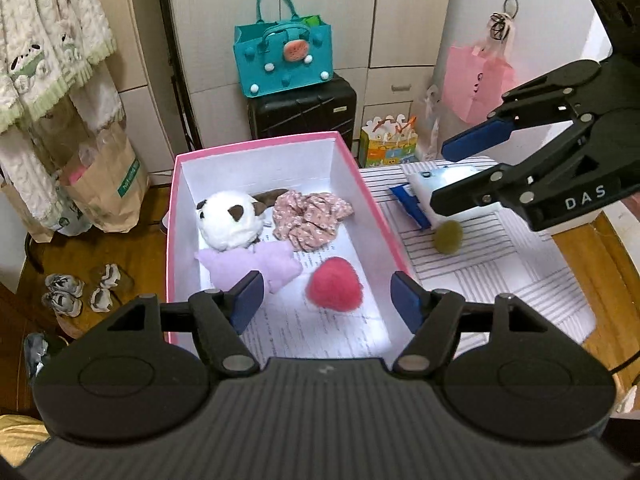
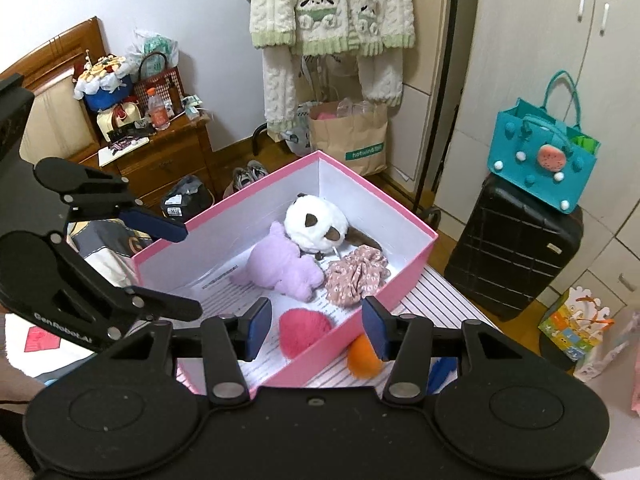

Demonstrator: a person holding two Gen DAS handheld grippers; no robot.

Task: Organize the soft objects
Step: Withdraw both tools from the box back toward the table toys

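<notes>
A pink box (image 1: 256, 148) with white walls stands on a striped cloth (image 1: 500, 264). In it lie a white and brown panda plush (image 1: 232, 220), a floral scrunchie (image 1: 308, 220), a lilac plush (image 1: 256, 264) and a fuzzy pink ball (image 1: 334, 284). My left gripper (image 1: 328, 300) hovers open above the box's near end, nothing between its blue pads. The right gripper (image 1: 446, 176) hangs open over the cloth to the right. In the right wrist view, my right gripper (image 2: 317, 328) is open above the box (image 2: 400, 208), the pink ball (image 2: 305, 330) lying below it. An orange pom (image 2: 362, 356) lies just outside the box wall.
An olive pom (image 1: 449, 237) and a blue and white packet (image 1: 420, 204) lie on the cloth right of the box. Behind stand a black suitcase (image 1: 304, 108) with a teal bag (image 1: 284, 56), a paper bag (image 1: 108, 184) and hanging clothes (image 1: 48, 52). The left gripper (image 2: 184, 270) is at the box's left.
</notes>
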